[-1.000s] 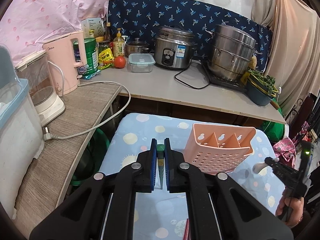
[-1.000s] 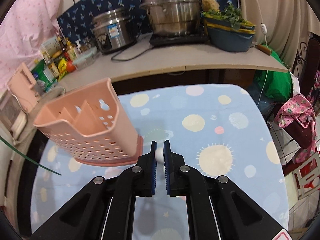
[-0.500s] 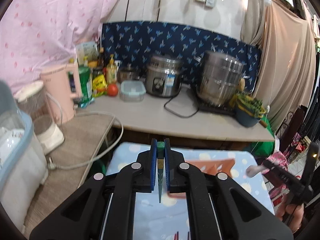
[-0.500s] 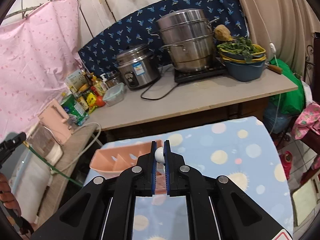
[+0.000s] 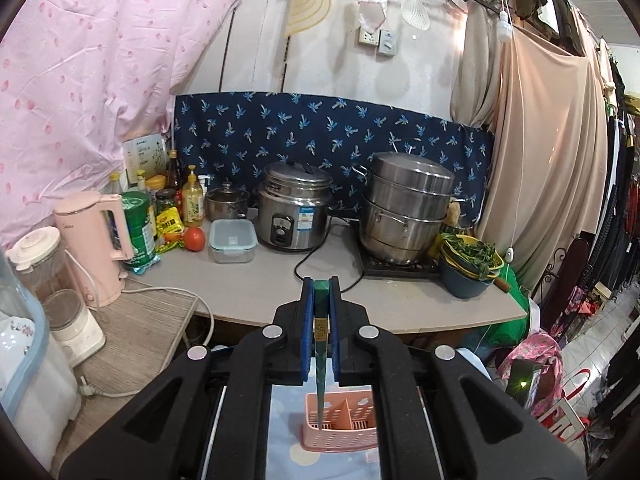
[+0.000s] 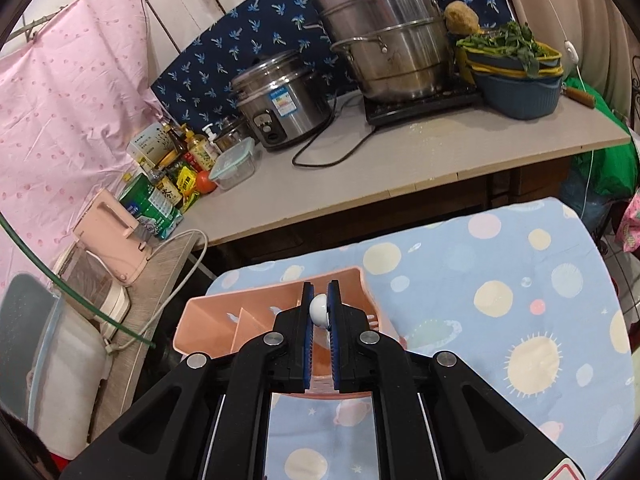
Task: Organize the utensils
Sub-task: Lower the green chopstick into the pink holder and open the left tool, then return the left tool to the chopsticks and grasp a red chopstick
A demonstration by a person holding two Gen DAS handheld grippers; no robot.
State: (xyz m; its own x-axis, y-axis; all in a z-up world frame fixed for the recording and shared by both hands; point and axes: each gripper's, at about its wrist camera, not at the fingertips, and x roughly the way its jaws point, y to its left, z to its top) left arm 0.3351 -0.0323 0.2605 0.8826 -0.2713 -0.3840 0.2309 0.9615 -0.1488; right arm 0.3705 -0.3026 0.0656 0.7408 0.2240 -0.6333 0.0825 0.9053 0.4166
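- We see the pink utensil holder, a perforated plastic caddy with inner dividers, standing on the blue spotted cloth of the table.
- Our left gripper has its jaws clamped on a green chopstick, slim and tapering, whose tip hangs over the holder's left compartment.
- Our right gripper is closed on a white spoon, smooth and glossy, rounded at the handle end, held above the holder.
- A second ago the left view looked lower, with the holder beside the fingers; now it lies below them.
- The steel steamer pot and rice cooker sit on the grey counter.
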